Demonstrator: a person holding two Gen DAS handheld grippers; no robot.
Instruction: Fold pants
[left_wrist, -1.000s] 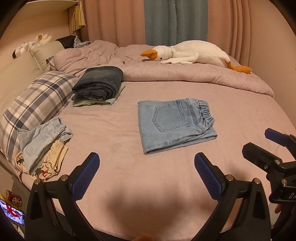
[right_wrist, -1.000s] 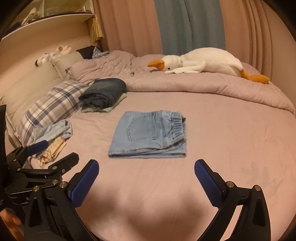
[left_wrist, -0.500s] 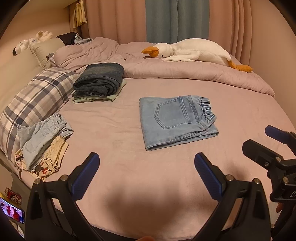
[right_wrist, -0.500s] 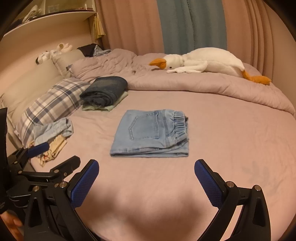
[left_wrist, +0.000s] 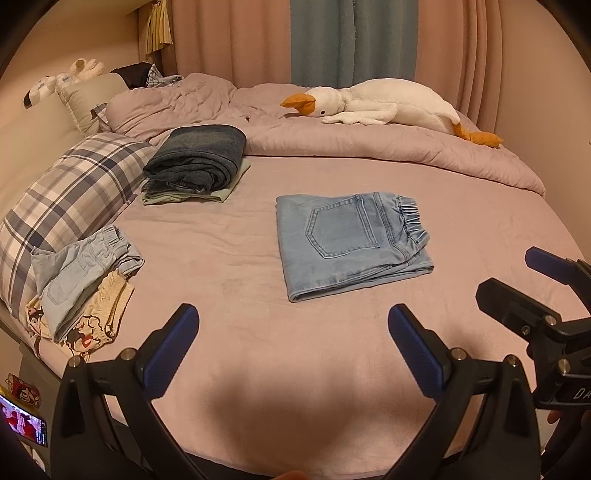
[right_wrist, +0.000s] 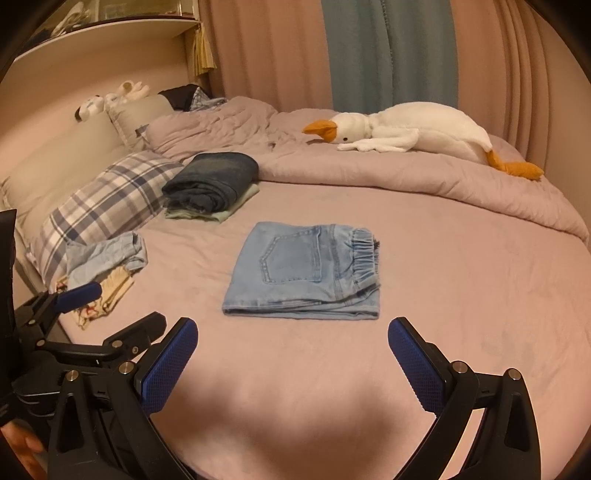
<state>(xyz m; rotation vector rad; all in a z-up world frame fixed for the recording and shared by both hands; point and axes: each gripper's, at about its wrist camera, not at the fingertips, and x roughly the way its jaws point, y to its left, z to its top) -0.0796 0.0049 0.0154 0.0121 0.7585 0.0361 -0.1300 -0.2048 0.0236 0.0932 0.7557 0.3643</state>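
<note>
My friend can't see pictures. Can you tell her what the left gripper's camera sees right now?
A pair of light blue jeans lies folded in a neat rectangle on a pink bed, past the open, empty left gripper. Behind sit a stack of folded clothes, a plaid pillow and a toy goose.
</note>
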